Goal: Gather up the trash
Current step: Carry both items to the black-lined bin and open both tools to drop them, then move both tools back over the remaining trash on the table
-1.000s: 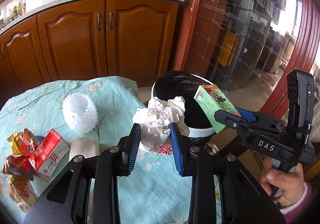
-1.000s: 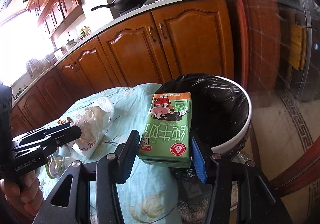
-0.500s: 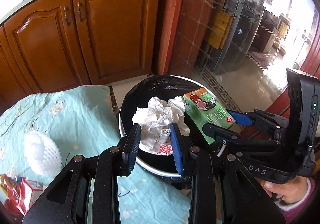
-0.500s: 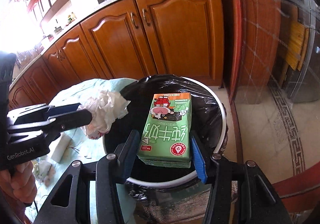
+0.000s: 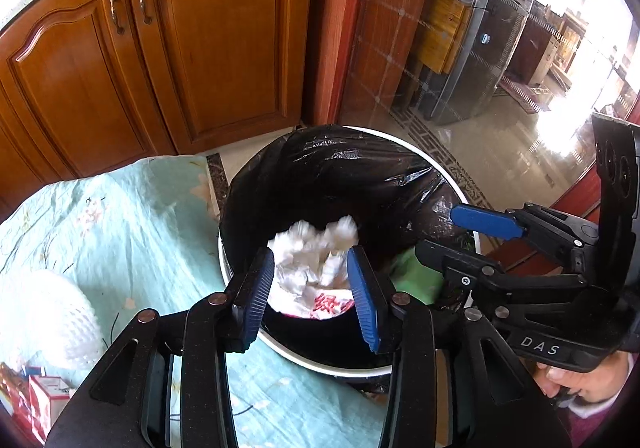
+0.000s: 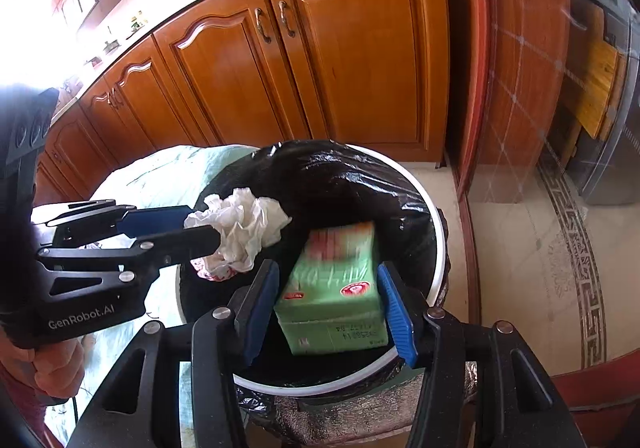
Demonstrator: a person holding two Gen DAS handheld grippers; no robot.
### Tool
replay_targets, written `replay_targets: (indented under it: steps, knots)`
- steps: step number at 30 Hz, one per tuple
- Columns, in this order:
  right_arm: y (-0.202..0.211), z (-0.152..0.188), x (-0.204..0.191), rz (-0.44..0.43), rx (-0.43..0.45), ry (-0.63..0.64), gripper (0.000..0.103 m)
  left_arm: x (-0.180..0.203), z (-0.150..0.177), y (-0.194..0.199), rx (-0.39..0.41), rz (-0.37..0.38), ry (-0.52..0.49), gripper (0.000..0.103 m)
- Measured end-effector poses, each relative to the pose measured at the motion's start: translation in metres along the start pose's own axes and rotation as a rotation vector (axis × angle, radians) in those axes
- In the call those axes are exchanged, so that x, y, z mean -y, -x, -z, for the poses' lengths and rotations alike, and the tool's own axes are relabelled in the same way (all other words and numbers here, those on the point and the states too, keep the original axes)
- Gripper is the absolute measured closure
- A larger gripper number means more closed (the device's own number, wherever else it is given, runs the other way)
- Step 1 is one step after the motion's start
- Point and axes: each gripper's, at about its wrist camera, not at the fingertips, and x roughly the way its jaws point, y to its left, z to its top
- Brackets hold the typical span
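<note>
Both claws hang over the mouth of the bin (image 5: pixel 448 183), a white-rimmed bin lined with a black bag (image 6: pixel 360 183) that stands just beside the edge of the desk (image 5: pixel 120 215) with its pale blue flowered cloth. The left claw (image 5: pixel 316 288) has its blue pads spread wide, and the crumpled white paper (image 5: pixel 316 268) sits in the gap between them, blurred, apparently free of the pads and dropping straight down into the bag; from the right wrist view the same wad (image 6: pixel 244 228) shows at the tips of that claw, above the near-left part of the opening. The right claw (image 6: pixel 328 304) is likewise parted wider than the green milk carton (image 6: pixel 336 296), which is blurred and seems loose between the pads, its long axis pointing away from the claw and down into the bin. So the relation that matters is vertical: both pieces lie directly below their claws, inside the rim, and I judge that nothing further is needed to land them. The remaining trash lies back on the desk to the left: a white foam net (image 5: pixel 52 320) and a red and white packet (image 5: pixel 40 404) at the lower left, nearer the left claw, so that hand looks better placed to swing back first.
</note>
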Motion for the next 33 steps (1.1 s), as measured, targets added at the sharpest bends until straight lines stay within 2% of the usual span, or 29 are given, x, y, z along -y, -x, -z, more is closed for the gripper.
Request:
replay_targets:
  steps: [6, 10, 12, 14, 17, 21, 25, 33]
  knots:
    - [0.012, 0.007, 0.004, -0.001, 0.031, -0.030, 0.049, -0.001, 0.003, 0.009, 0.036, 0.002, 0.023, 0.064]
    - [0.027, 0.016, 0.000, -0.035, 0.072, -0.055, 0.049, -0.013, 0.022, 0.025, 0.071, 0.020, 0.084, 0.064]
    - [0.035, 0.023, -0.003, -0.060, 0.098, -0.067, 0.045, -0.021, 0.038, 0.037, 0.090, 0.024, 0.125, 0.064]
    - [0.042, 0.031, -0.011, -0.086, 0.124, -0.074, 0.033, -0.030, 0.056, 0.050, 0.115, 0.025, 0.173, 0.064]
    - [0.053, 0.044, -0.027, -0.119, 0.161, -0.073, 0.025, -0.044, 0.086, 0.071, 0.156, 0.002, 0.236, 0.064]
    - [0.061, 0.060, -0.055, -0.162, 0.187, -0.076, 0.023, -0.064, 0.126, 0.103, 0.211, -0.044, 0.303, 0.064]
    - [0.064, 0.072, -0.082, -0.208, 0.196, -0.081, 0.023, -0.084, 0.158, 0.127, 0.230, -0.071, 0.368, 0.064]
    - [0.059, 0.094, -0.129, -0.280, 0.144, -0.053, 0.023, -0.120, 0.218, 0.163, 0.250, -0.128, 0.473, 0.064]
